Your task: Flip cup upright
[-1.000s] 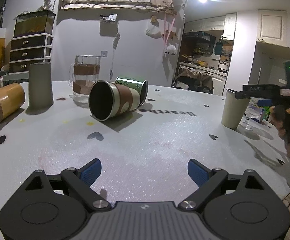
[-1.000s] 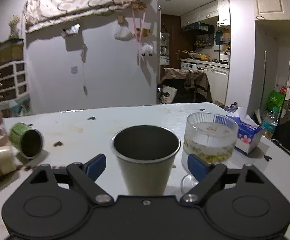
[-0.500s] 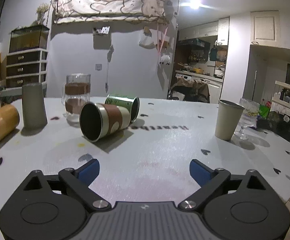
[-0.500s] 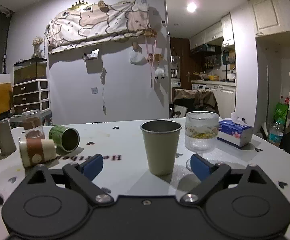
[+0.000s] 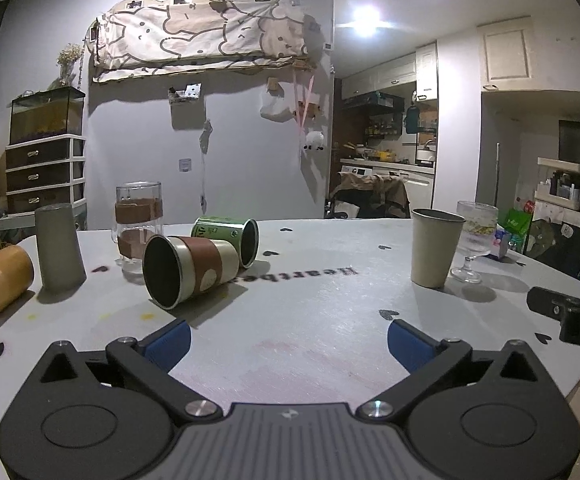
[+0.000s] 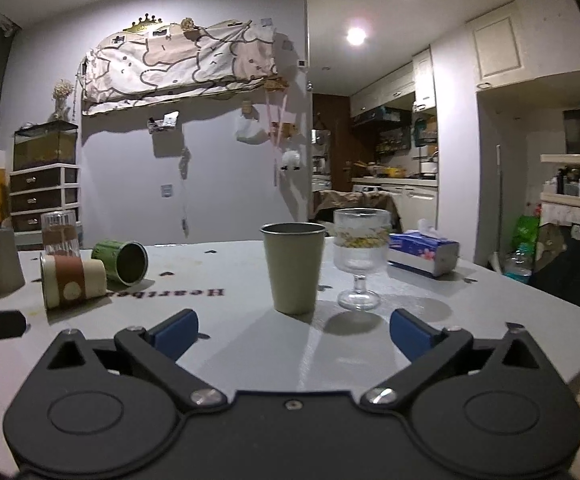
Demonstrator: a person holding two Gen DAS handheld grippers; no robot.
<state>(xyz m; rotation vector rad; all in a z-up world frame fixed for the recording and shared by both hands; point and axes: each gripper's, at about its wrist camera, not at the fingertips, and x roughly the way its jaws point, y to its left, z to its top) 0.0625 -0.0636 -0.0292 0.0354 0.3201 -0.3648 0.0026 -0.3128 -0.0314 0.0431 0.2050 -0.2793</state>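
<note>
L hand-held gripper (image 5: 287,334) & R hand-held gripper (image 6: 292,330): jaws wide, nothing held.

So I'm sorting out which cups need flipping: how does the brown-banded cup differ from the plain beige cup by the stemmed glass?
The brown-banded cup lies on its side, mouth toward the left camera; the plain beige cup stands upright, mouth up. The brown-banded cup wears a brown sleeve over cream; the beige cup is one plain colour. The banded cup touches a green can; the beige cup stands apart beside the stemmed glass. Both have dark interiors and sit on the table.

Both wrist cameras sit low over the surface (image 5: 310,320), facing the far wall; the left looks from nearer the tipped cups, and both share the upright cup (image 6: 293,266).
</note>
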